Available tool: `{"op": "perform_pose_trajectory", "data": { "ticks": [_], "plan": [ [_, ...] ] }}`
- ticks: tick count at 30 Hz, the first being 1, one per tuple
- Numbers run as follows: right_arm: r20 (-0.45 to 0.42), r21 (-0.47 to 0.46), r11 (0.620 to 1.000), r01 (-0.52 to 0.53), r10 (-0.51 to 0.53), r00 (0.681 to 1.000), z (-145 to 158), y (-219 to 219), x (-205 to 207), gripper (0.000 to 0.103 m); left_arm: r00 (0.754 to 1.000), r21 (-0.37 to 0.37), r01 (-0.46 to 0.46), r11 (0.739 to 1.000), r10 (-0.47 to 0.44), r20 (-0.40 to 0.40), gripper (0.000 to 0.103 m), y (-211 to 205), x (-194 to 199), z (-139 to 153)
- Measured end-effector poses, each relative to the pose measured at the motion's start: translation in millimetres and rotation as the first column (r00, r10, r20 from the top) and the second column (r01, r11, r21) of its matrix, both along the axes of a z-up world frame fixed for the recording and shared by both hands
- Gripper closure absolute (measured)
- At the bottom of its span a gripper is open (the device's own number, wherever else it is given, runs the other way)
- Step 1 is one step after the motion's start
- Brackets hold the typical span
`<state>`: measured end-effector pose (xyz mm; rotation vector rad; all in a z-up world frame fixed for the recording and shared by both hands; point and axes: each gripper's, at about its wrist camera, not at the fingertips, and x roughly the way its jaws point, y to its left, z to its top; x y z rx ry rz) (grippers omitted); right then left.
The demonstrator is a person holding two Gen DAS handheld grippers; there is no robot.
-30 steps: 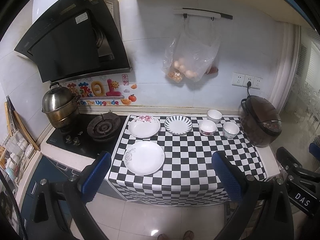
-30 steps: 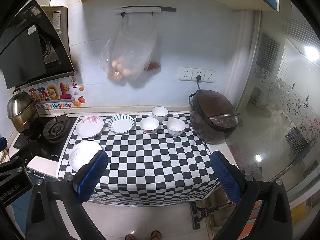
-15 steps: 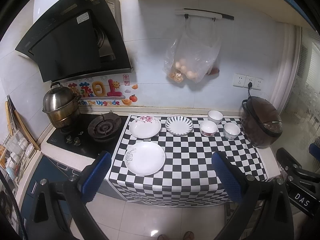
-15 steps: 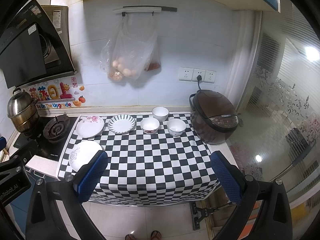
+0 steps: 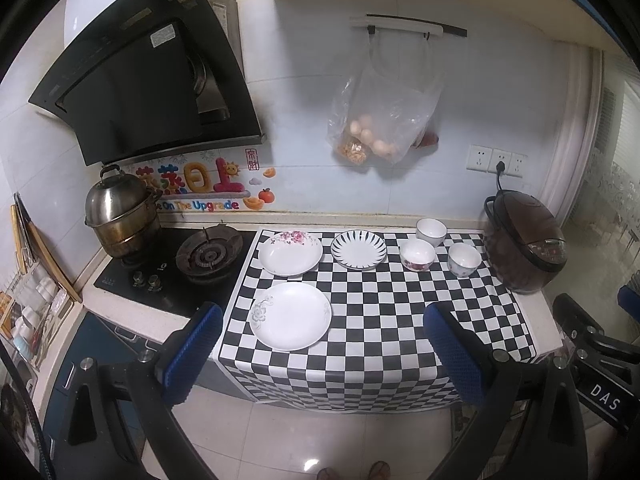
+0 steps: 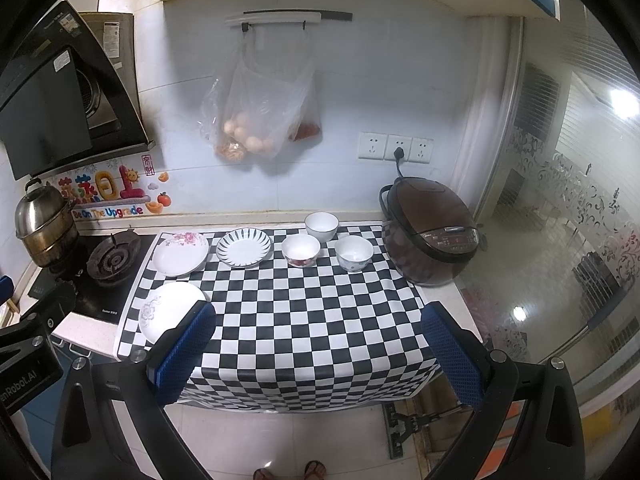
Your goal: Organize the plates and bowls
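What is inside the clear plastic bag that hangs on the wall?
Through the plastic bag, several pale round things that look like eggs sit at the bottom, with an orange-brown clump beside them. Behind it hangs something red, mostly covered, so I cannot identify it.

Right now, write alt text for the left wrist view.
Three plates and three bowls sit separately on a checkered cloth covering a kitchen counter, seen past the open, empty left gripper. A gas stove and steel pot stand left, a rice cooker right.
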<state>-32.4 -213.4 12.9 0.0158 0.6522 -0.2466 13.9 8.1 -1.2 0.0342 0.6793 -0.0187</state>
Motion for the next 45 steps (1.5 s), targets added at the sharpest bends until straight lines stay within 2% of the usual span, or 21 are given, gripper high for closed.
{"op": "perform_pose_trajectory", "data": {
  "ticks": [23, 28, 31, 36, 41, 45],
  "plan": [
    [-0.01, 0.012, 1.0, -0.003, 0.004, 1.0, -8, 7, 3, 0.0, 1.0, 0.004, -0.001, 1.0, 0.001, -0.003, 0.0, 1, -1, -1],
    [-0.009, 0.034, 0.999, -0.013, 0.014, 1.0, -17, -1, 9, 0.0, 1.0, 0.012, -0.031, 0.999, 0.031, -0.002, 0.0, 6, 4, -14],
    [0.013, 0.047, 0.995, -0.084, 0.083, 0.996, -33, -11, 27, 0.0, 0.997, 0.031, -0.074, 0.997, 0.074, -0.007, 0.0, 9, 18, -26],
    [-0.101, 0.139, 0.963, -0.231, 0.246, 0.964, -79, -21, 78, 0.0, 0.982, 0.075, -0.177, 0.981, 0.181, -0.052, 0.0, 21, 52, -54],
    [-0.201, 0.24, 0.91, -0.337, 0.386, 0.9, -136, -13, 135, 0.0, 0.947, 0.109, -0.258, 0.96, 0.274, -0.166, 0.0, 31, 97, -97],
    [-0.296, 0.316, 0.887, -0.336, 0.428, 0.854, -180, -1, 189, 0.0, 0.915, 0.142, -0.289, 0.947, 0.316, -0.25, 0.0, 44, 134, -131]
  ]
}}
